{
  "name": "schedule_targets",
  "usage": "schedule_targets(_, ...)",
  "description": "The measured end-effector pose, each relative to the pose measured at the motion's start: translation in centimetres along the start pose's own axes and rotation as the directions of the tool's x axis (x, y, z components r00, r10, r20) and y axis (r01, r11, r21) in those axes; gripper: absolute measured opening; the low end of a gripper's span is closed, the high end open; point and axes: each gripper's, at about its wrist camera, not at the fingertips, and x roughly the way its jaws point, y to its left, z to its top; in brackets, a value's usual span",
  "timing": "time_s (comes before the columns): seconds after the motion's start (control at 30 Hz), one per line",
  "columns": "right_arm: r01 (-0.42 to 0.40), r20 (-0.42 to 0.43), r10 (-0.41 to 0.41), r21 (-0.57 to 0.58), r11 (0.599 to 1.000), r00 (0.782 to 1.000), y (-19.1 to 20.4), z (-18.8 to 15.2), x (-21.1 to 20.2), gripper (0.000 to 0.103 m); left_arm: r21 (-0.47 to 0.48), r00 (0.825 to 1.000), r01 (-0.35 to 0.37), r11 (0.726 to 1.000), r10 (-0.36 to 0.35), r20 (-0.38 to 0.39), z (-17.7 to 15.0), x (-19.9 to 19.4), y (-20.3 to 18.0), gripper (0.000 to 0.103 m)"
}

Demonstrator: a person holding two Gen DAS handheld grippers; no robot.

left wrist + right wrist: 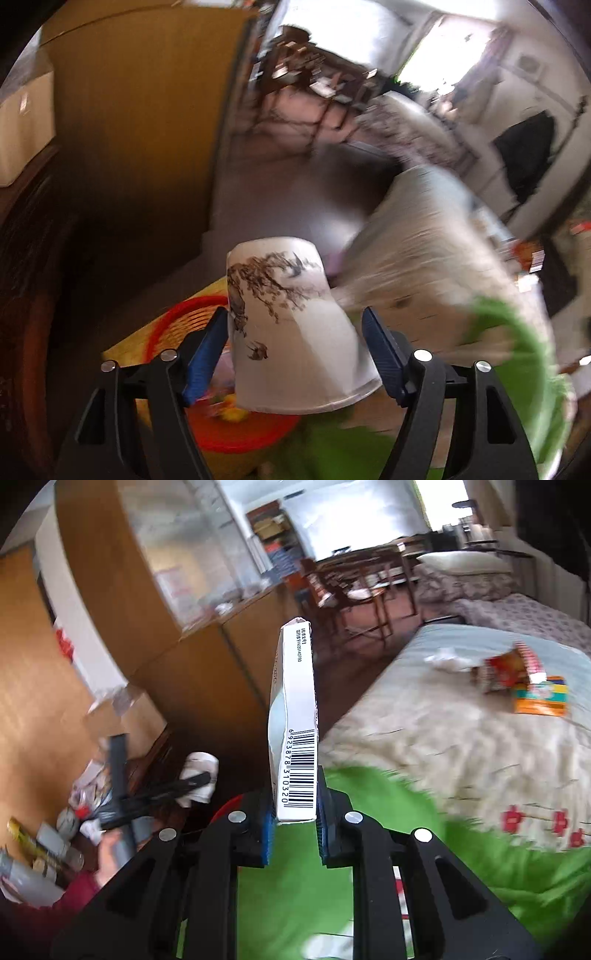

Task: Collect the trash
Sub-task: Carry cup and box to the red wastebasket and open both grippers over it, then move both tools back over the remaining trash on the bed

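- Left gripper (295,354), bottom centre of the left wrist view: jaws wide, blue pads standing off a paper cup (291,325) between them; left pad at the cup's side, right pad with a visible gap; no pinch seen.
- Cup upside down, tilted, rim toward the lens, printed with a branch and birds.
- Below and left of the cup: red basket (177,321), rim blurred, coloured scraps inside.
- Right gripper (294,823), bottom centre of the right wrist view: nearly closed, both pads pressed on a thin white box (295,720), held upright, barcode edge facing the lens.
- Bed (443,738) on the right; green cover (388,830) in the lower part.
- On the bed, upper right: crumpled tissue (447,657), red wrapper (509,668), orange packet (543,698).
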Motion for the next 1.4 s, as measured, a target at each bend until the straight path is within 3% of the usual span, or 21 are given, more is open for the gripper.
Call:
schedule_targets(0.03, -0.005, -0.015, 0.005, -0.012, 1.0, 1.0, 0.7, 0.0, 0.6, 0.02, 0.003, 0.999, -0.05, 0.999, 0.05, -0.019, -0.5, 0.7, 0.9, 0.08)
schedule_targets(0.2, -0.036, -0.119, 0.027, -0.076, 0.996, 0.993, 4.7, -0.6, 4.8, 0.02, 0.011, 0.991, -0.125, 0.992, 0.125, -0.041, -2.2, 0.9, 4.6, 0.095)
schedule_targets(0.47, -0.101, -0.29, 0.049, -0.169, 0.98, 0.956, 10.6, -2.0, 13.1, 0.02, -0.109, 0.964, -0.267, 0.957, 0.265, -0.035, -4.8, -1.6, 12.9, 0.096)
schedule_targets(0.63, -0.12, -0.347, 0.045, -0.198, 0.973, 0.937, 12.6, -2.7, 17.6, 0.023, -0.131, 0.945, -0.325, 0.936, 0.324, -0.031, -5.9, -2.3, 14.9, 0.096)
schedule_targets(0.67, -0.113, -0.341, 0.035, -0.213, 0.97, 0.939, 12.8, -3.1, 18.5, 0.025, -0.124, 0.943, -0.332, 0.935, 0.331, -0.03, -6.0, -2.3, 14.9, 0.096)
schedule_targets(0.7, -0.084, -0.343, 0.0, -0.23, 0.969, 0.939, 12.9, -3.4, 19.3, 0.044, -0.112, 0.94, -0.34, 0.934, 0.339, -0.027, -6.0, -2.2, 14.6, 0.096)
schedule_targets(0.73, -0.064, -0.352, -0.02, -0.226, 0.972, 0.936, 12.7, -3.7, 19.8, 0.054, -0.097, 0.938, -0.347, 0.933, 0.346, -0.023, -5.8, -2.1, 14.1, 0.096)
schedule_targets(0.8, -0.07, -0.374, 0.001, -0.17, 0.983, 0.928, 11.9, -3.8, 20.1, 0.058, -0.052, 0.932, -0.363, 0.93, 0.363, -0.003, -5.6, -2.2, 13.1, 0.096)
schedule_targets(1.03, -0.082, -0.308, 0.049, -0.096, 0.992, 0.95, 10.3, -3.1, 17.1, 0.058, 0.049, 0.94, -0.339, 0.939, 0.337, 0.052, -5.0, -2.9, 8.4, 0.096)
schedule_targets(1.27, -0.03, -0.149, 0.011, -0.124, 0.992, 0.989, 9.0, -1.0, 11.1, 0.058, 0.149, 0.937, -0.34, 0.929, 0.32, 0.141, -4.0, -5.3, 3.0, 0.097)
schedule_targets(1.4, -0.001, -0.054, -0.003, -0.073, 0.997, 0.999, 6.5, 0.1, 6.9, 0.058, 0.2, 0.935, -0.333, 0.921, 0.296, 0.194, -3.1, -6.9, -0.1, 0.097)
